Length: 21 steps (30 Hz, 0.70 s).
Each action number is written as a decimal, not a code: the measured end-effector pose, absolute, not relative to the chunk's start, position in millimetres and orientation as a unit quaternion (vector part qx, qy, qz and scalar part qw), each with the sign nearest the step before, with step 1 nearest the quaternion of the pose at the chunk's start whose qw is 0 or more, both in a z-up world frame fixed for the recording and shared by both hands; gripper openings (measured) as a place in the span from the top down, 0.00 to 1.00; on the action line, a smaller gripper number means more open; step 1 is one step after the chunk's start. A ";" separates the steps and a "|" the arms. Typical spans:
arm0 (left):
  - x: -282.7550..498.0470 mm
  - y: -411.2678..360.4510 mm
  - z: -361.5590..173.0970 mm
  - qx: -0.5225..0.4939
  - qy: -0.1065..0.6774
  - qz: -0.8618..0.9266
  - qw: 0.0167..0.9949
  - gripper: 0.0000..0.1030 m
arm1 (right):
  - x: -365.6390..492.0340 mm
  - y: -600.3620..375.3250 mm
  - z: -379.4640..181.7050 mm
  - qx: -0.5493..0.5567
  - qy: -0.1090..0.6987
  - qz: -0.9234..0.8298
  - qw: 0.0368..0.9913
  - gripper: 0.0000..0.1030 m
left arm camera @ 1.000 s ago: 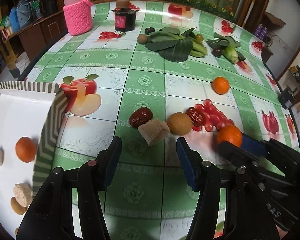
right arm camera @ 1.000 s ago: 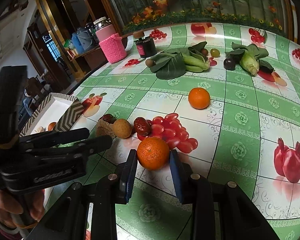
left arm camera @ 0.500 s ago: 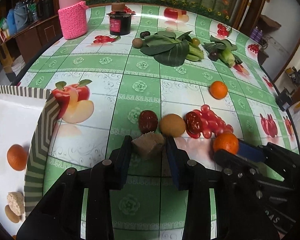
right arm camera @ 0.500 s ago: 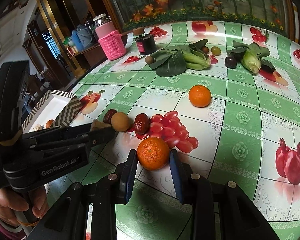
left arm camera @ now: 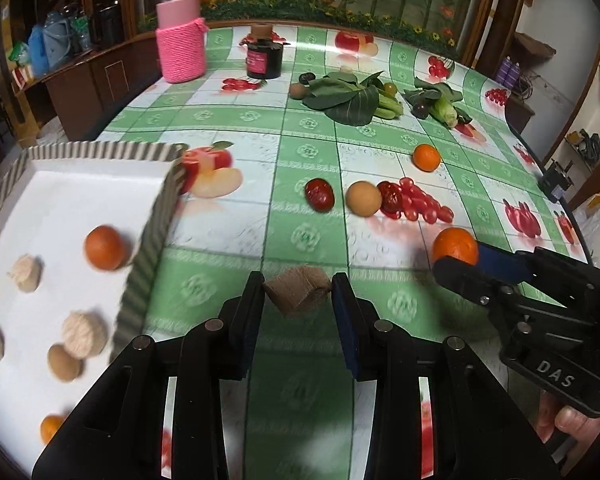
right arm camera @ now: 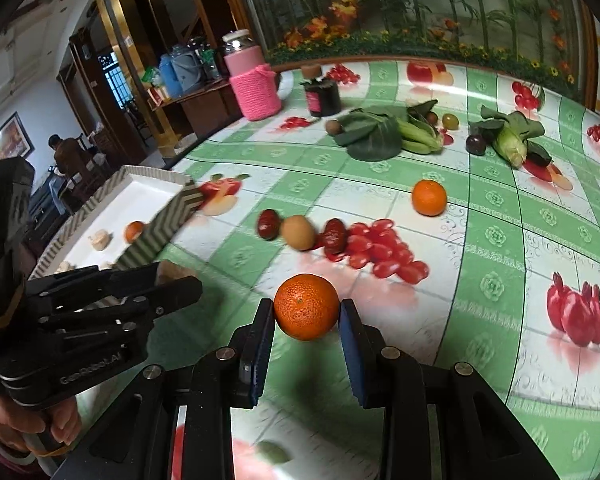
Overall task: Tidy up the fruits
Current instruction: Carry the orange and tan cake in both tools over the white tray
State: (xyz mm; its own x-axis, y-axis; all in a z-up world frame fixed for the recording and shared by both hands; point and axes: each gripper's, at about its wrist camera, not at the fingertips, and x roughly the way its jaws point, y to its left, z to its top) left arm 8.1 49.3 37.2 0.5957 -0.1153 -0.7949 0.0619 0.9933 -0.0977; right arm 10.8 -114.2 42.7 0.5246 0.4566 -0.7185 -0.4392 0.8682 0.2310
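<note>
- Left gripper [left arm camera: 298, 294], bottom centre of the left wrist view: pads clamped on both sides of a brown cube-shaped chunk [left arm camera: 298, 294], held above the green checked tablecloth [left arm camera: 308, 152].
- Right gripper [right arm camera: 306, 316], bottom centre of the right wrist view: pads pressed against both sides of an orange [right arm camera: 306, 306], lifted clear of the cloth, with a blurred shadow beneath.
- Same orange visible at right of the left wrist view, between the right gripper's blue pads.
- White tray [left arm camera: 60, 184] with striped rim at left of the left wrist view; inside it an orange fruit [left arm camera: 105, 247], pale round pieces [left arm camera: 85, 334], a small brown fruit [left arm camera: 63, 362], and another orange piece at the lower edge.
- Mid-frame on the cloth, in a row: a red date [left arm camera: 319, 195], a tan round fruit [left arm camera: 363, 198] well apart from it, a second red date [left arm camera: 390, 198] touching a pile of cherry tomatoes [left arm camera: 424, 204].
- Loose orange [left arm camera: 427, 157] further back, right of centre, apart from the row.
- Upper part of the frame: leafy greens [left arm camera: 352, 98], a corn cob [left arm camera: 446, 112], a dark jar [left arm camera: 265, 60], a pink knit-covered jar [left arm camera: 181, 50].
- Person's fingers [right arm camera: 32, 424] wrapped round the left gripper's handle, lower left of the right wrist view.
</note>
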 end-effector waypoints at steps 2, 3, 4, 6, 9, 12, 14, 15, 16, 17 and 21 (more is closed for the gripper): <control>-0.3 53.4 40.2 -0.030 0.442 -0.049 0.895 0.67 | 1.5 -111.3 46.4 0.014 0.410 0.258 0.875 0.69; -4.8 56.0 42.0 -0.030 0.438 -0.048 0.897 0.67 | -3.6 -109.6 48.0 0.017 0.408 0.261 0.875 0.69; -8.9 58.6 43.7 -0.029 0.435 -0.046 0.899 0.67 | -9.1 -107.0 49.4 0.019 0.405 0.264 0.875 0.69; -17.2 64.5 47.9 -0.028 0.429 -0.041 0.902 0.67 | -17.7 -100.7 51.4 0.019 0.402 0.268 0.875 0.69; -29.2 72.9 55.5 -0.019 0.412 -0.027 0.911 0.67 | -27.0 -90.8 53.3 0.023 0.398 0.277 0.874 0.69; -40.6 85.1 61.1 -0.014 0.399 -0.015 0.917 0.67 | -34.2 -79.4 55.2 0.020 0.396 0.287 0.872 0.69; -46.9 93.2 62.8 -0.009 0.394 -0.005 0.919 0.67 | -38.3 -71.2 57.7 0.016 0.392 0.291 0.873 0.69; -49.4 96.6 63.3 -0.006 0.391 0.001 0.920 0.67 | -40.2 -67.1 59.3 0.016 0.390 0.295 0.872 0.69; -52.7 101.5 64.4 -0.004 0.387 0.008 0.922 0.67 | -41.7 -62.2 60.7 0.016 0.390 0.300 0.870 0.69; -54.8 105.1 65.0 -0.002 0.385 0.012 0.923 0.67 | -43.1 -58.5 61.6 0.015 0.389 0.303 0.870 0.69; -63.4 124.1 68.1 -0.004 0.378 0.030 0.925 0.67 | -46.8 -41.5 65.2 0.006 0.385 0.313 0.868 0.69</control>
State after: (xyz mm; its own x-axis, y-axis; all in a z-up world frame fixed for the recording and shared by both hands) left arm -63.4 124.1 68.1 0.7126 0.0533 -0.6996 -0.0593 0.9981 0.0156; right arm -46.8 -41.5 65.2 0.5079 0.5479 -0.6647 -0.5385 0.8042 0.2514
